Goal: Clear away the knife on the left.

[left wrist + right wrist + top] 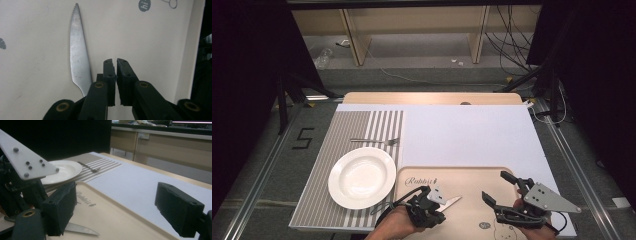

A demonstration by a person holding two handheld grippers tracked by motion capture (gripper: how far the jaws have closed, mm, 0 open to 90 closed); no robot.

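A table knife [78,57] lies flat on the beige tray [155,37], its serrated blade pointing away. My left gripper [116,61] is shut just to the right of the blade, pads together with nothing between them, and the knife's handle end runs under its left jaw. From above, the left gripper [443,202] sits low over the tray [472,175], with the blade tip [454,201] poking out to its right. My right gripper [497,186] hovers over the tray's right half, open wide and empty. Between the jaws of the right gripper [120,210] I see the blade [80,228].
A white plate [362,177] rests on a grey striped placemat [337,135] left of the tray, with a fork [374,141] beyond it. A white sheet [472,135] covers the table behind the tray. Cables and shelf legs stand on the floor beyond the table.
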